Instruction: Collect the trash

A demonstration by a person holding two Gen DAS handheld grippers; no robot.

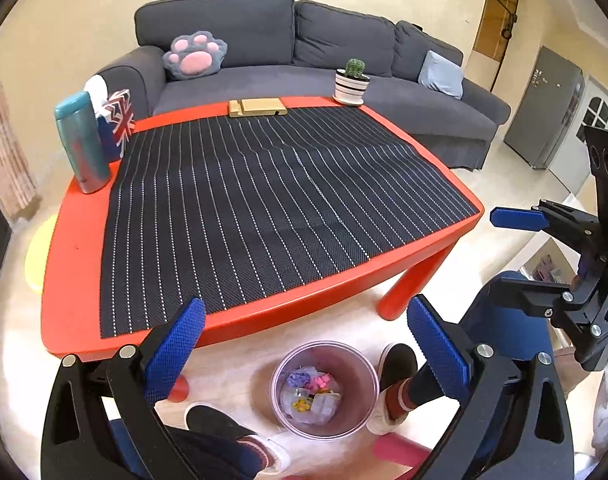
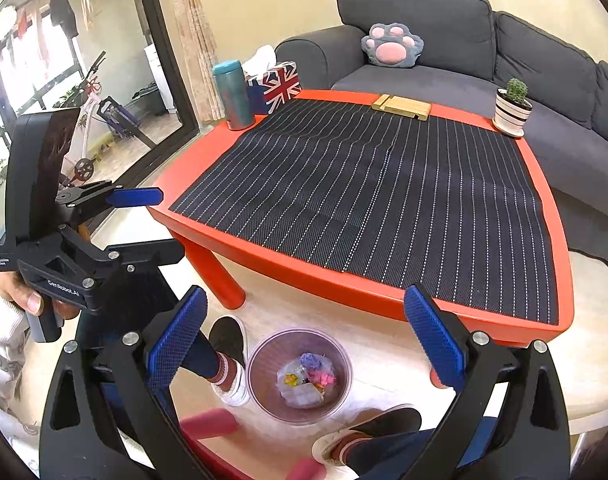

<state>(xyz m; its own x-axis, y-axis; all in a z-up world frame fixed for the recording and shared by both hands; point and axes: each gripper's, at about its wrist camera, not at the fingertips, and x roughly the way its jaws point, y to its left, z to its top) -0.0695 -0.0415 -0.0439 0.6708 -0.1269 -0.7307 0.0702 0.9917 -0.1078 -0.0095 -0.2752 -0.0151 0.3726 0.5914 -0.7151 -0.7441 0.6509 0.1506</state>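
A clear trash bin (image 1: 324, 390) stands on the floor between the person's feet, holding crumpled plastic and colourful scraps; it also shows in the right wrist view as the bin (image 2: 300, 376). My left gripper (image 1: 304, 344) hangs open above it with nothing between its blue pads. My right gripper (image 2: 304, 336) is open and empty too, over the same bin. Each gripper appears in the other's view: the right one (image 1: 519, 248) at the right edge, the left one (image 2: 144, 220) at the left, held by a hand.
A red table (image 1: 76, 264) with a black striped mat (image 1: 264, 200) carries a teal flask (image 1: 82, 142), a flag-print tissue box (image 1: 118, 122), a wooden stand (image 1: 258, 107) and a potted cactus (image 1: 352, 82). A grey sofa (image 1: 264, 40) stands behind. Shoes (image 1: 395, 364) flank the bin.
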